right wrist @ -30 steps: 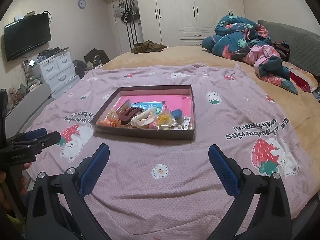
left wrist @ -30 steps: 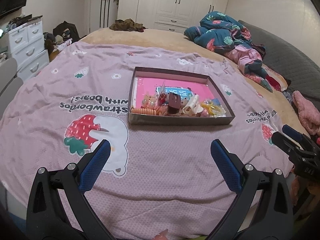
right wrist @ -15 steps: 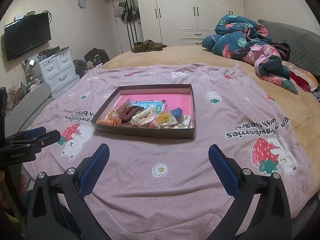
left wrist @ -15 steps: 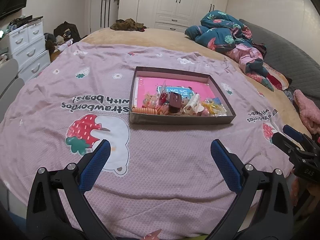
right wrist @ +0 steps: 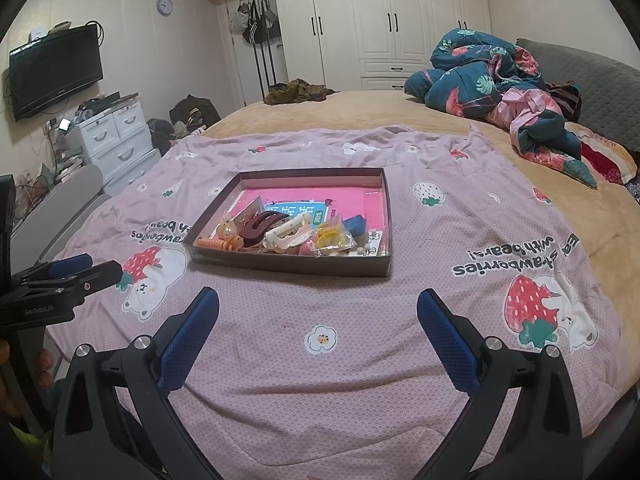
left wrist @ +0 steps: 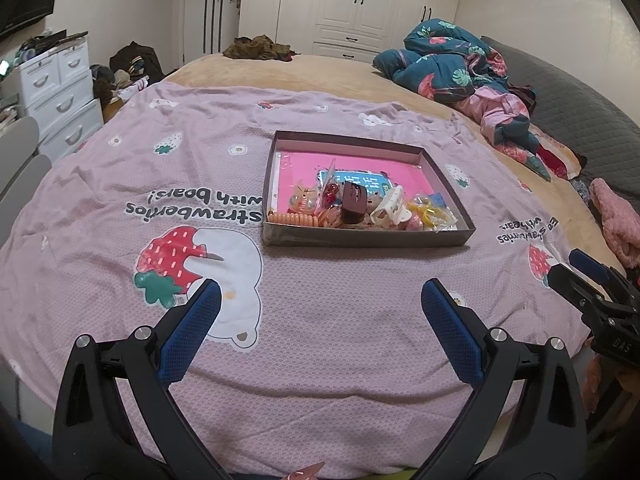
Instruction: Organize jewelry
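A shallow brown box (left wrist: 360,239) (right wrist: 296,266) with a pink floor sits on a pink strawberry-print sheet. Along its near side lie a dark brown hair claw (left wrist: 354,200) (right wrist: 262,224), a cream hair claw (left wrist: 389,204) (right wrist: 289,232), an orange coil hair tie (left wrist: 292,219) (right wrist: 212,243), yellow pieces in a clear bag (left wrist: 430,210) (right wrist: 332,239) and other small accessories. My left gripper (left wrist: 320,312) hangs open over the sheet, short of the box. My right gripper (right wrist: 318,316) is open too, nearer the bed's edge, with nothing between its fingers.
A rumpled teal and pink quilt (left wrist: 460,68) (right wrist: 496,92) lies at the back right of the bed. White drawers (left wrist: 60,92) (right wrist: 116,140) stand at the left, wardrobes (right wrist: 384,20) behind. A grey chair back (right wrist: 64,200) is close to the bed's left edge.
Both views have shifted slightly; the box sits a little lower and closer in frame. Both grippers stay open and empty.
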Action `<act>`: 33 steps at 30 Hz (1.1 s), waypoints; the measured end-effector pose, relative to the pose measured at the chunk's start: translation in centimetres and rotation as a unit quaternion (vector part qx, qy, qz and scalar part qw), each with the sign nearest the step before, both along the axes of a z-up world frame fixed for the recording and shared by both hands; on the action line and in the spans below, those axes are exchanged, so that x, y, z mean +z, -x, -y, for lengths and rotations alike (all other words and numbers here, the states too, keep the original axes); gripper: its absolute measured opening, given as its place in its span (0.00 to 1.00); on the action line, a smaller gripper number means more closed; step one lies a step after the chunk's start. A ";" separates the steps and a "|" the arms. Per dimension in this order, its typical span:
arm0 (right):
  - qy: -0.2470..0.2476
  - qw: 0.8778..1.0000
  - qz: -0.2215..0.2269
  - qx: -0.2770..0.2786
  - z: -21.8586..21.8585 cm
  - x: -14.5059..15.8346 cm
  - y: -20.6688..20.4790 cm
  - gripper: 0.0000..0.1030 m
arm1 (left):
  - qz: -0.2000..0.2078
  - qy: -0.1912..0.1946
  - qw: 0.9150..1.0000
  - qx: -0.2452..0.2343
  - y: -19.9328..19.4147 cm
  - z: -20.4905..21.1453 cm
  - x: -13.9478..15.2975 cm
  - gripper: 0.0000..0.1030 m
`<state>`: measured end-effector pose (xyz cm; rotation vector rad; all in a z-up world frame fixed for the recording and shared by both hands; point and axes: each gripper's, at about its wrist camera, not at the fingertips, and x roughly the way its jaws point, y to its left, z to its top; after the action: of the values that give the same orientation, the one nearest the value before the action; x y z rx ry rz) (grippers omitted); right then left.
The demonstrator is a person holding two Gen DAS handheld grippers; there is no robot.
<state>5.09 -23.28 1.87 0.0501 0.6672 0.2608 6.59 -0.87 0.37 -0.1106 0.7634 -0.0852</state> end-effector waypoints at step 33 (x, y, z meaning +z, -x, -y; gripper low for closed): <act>0.000 1.000 -0.003 0.001 -0.2 0.0 0.0 0.96 | -0.003 -0.003 1.000 0.000 0.1 -0.2 0.0 0.91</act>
<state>5.10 -23.11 1.86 0.0509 0.6736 0.2622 6.50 -0.71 0.34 -0.1045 0.7697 -0.0818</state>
